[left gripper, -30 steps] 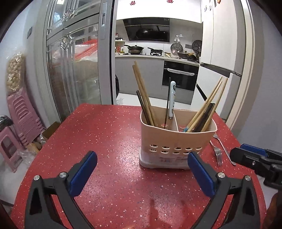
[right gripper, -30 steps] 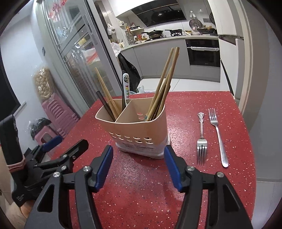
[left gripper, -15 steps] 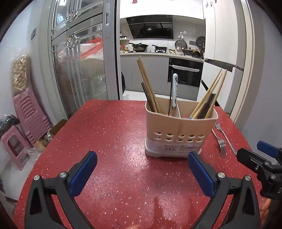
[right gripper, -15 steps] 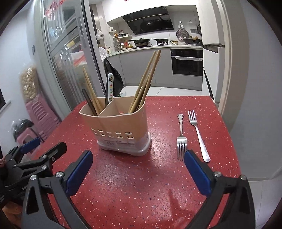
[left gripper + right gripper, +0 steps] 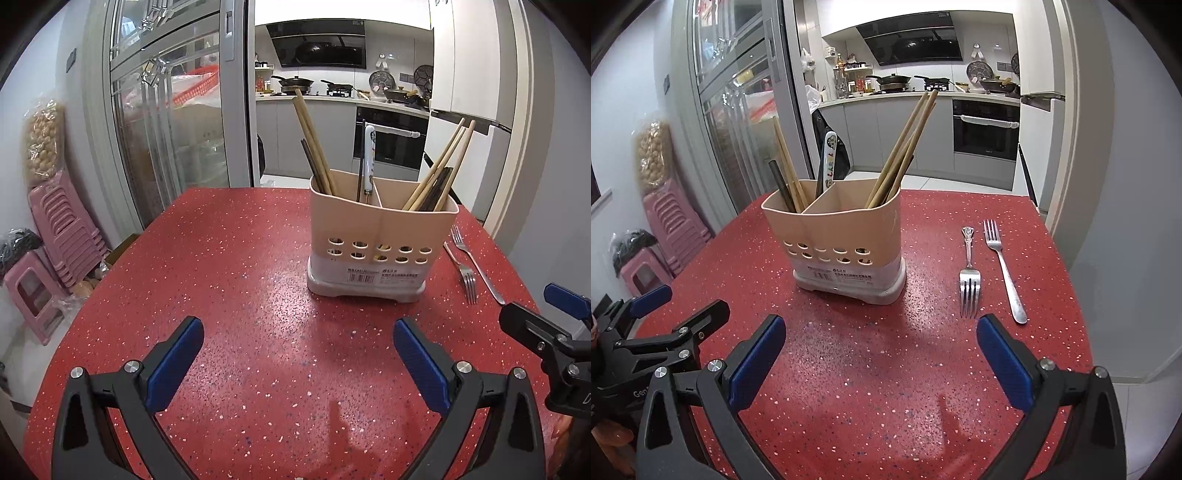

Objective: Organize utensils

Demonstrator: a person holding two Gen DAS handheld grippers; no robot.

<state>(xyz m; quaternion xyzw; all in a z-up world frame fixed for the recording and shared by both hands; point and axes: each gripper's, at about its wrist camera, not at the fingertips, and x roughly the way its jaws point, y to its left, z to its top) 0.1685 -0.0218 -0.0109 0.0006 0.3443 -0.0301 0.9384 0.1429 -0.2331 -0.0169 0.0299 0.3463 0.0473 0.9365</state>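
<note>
A beige two-compartment utensil holder point(image 5: 380, 243) point(image 5: 846, 243) stands on the red speckled table point(image 5: 229, 280) point(image 5: 886, 369), holding wooden and dark chopsticks point(image 5: 314, 147) point(image 5: 905, 147) and a white patterned handle point(image 5: 829, 158). Two metal forks lie to its right: an ornate one point(image 5: 969, 277) point(image 5: 463, 269) and a plain one point(image 5: 1004, 273) point(image 5: 480, 269). My left gripper point(image 5: 297, 356) is open and empty, hovering before the holder. My right gripper point(image 5: 881, 354) stands wide open with nothing between its pads, just short of the ornate fork's tines.
The table's right edge runs close beside the forks. Pink stacked stools point(image 5: 62, 229) and a glass-door cabinet point(image 5: 166, 129) stand to the left. A kitchen with an oven point(image 5: 986, 129) lies beyond the far table edge.
My right gripper's jaws opened from half to full width. Both grippers drew back from the holder, which now looks smaller and farther off.
</note>
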